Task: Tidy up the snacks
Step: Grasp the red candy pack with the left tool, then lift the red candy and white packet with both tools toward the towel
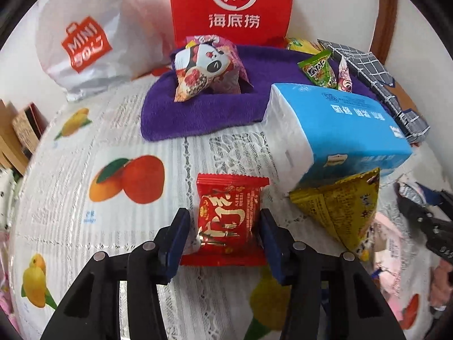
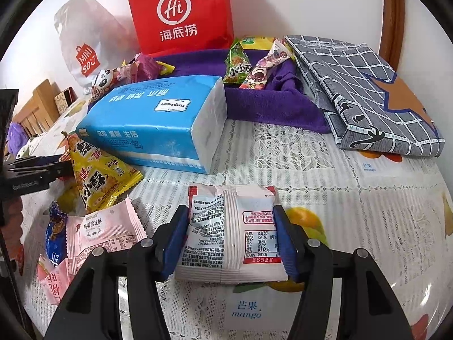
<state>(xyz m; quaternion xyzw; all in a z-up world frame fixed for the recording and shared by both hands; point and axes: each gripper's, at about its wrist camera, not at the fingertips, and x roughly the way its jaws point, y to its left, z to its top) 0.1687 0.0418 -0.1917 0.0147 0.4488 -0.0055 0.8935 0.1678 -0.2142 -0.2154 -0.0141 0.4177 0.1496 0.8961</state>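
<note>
Both tongs are closed on packets: the left gripper [image 1: 225, 226] has its blue pads pressed against the sides of a red snack packet [image 1: 228, 218], and the right gripper [image 2: 232, 240] clamps a white snack packet [image 2: 232, 235] lying printed-back up. Each packet sits low over the fruit-print tablecloth [image 2: 368, 226]. Behind them, a red paper bag [image 1: 232, 5] stands against the wall, with a white shopping bag [image 1: 85, 42] beside it. A folded grey checked cloth [image 2: 368, 93] lies beside a purple cloth tray [image 1: 203, 113], which holds a panda packet [image 1: 203, 68] and a green packet [image 1: 318, 69]. A blue tissue pack [image 2: 158, 119] lies in front of the tray. A yellow triangular packet [image 2: 96, 175] lies by the tissue pack.
</note>
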